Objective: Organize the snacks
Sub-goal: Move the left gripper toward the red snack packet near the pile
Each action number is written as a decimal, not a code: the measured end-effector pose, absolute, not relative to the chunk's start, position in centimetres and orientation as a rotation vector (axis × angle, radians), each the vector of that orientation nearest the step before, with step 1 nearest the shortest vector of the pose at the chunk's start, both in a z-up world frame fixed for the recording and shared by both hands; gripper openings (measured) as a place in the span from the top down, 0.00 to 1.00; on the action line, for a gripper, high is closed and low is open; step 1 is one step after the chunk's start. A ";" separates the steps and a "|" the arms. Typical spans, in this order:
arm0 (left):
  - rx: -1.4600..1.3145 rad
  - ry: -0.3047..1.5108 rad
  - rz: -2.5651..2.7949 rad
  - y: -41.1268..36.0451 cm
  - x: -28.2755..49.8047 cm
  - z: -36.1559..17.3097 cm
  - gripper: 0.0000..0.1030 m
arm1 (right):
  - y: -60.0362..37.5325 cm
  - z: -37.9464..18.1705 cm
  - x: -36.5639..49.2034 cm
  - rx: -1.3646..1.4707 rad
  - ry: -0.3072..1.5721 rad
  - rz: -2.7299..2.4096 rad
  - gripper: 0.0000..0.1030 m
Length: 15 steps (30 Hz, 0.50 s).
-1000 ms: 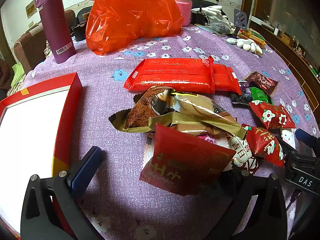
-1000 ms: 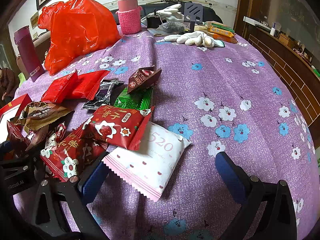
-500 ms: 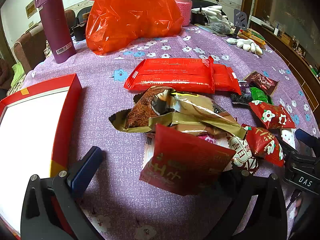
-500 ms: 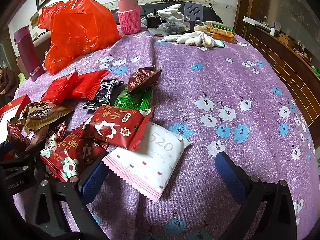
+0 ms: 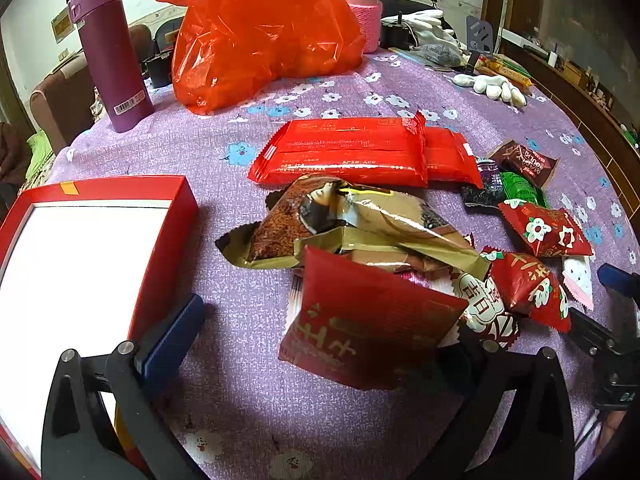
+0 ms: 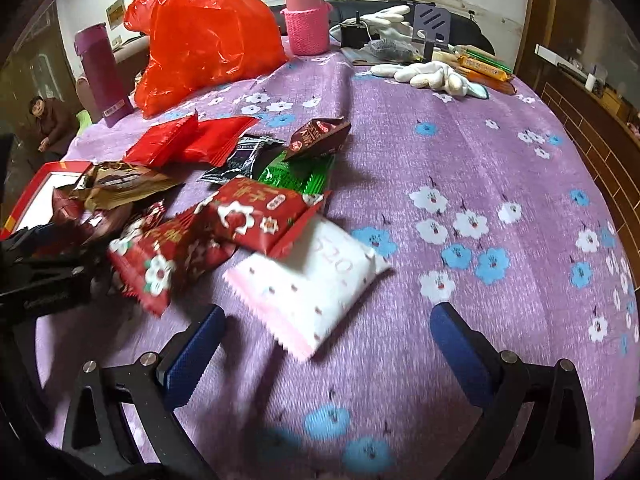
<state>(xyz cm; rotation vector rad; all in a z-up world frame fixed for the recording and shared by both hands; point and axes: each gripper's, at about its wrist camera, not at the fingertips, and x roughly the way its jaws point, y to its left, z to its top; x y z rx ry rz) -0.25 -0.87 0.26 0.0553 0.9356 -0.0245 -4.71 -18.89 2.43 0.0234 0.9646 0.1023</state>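
Snack packets lie heaped on the purple cloth; the pink-and-white packet (image 6: 310, 284) sits just ahead of the right gripper (image 6: 326, 344), its long axis slanting left-to-right between the wide-spread jaws. Left gripper (image 5: 320, 344), also wide, faces the dark red packet (image 5: 368, 320); red box (image 5: 168, 216) lies to its left.
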 end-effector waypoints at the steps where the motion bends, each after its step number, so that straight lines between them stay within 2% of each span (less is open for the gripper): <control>1: 0.055 0.936 -0.025 -0.9 -0.2 0.3 0.00 | -19.0 2.6 -4.8 0.036 0.962 0.107 0.00; 6: 0.052 0.936 -0.021 -0.9 -0.2 0.3 0.00 | -18.9 2.9 -4.2 0.077 0.979 0.128 0.01; 9: 0.039 0.937 -0.007 -1.2 -0.2 0.3 0.00 | -18.3 3.0 -3.3 0.038 0.988 0.111 0.06; 12: 0.048 0.949 -0.032 -1.2 -0.3 0.3 0.00 | -18.0 3.0 -2.3 0.035 0.988 0.080 0.15; 14: 0.051 0.955 -0.044 -1.3 -0.3 0.4 0.00 | -17.8 3.0 -2.2 -0.001 0.981 0.032 0.29; 15: 0.051 0.958 -0.046 -1.3 -0.3 0.4 0.00 | -17.8 3.0 -2.3 -0.001 0.979 0.036 0.31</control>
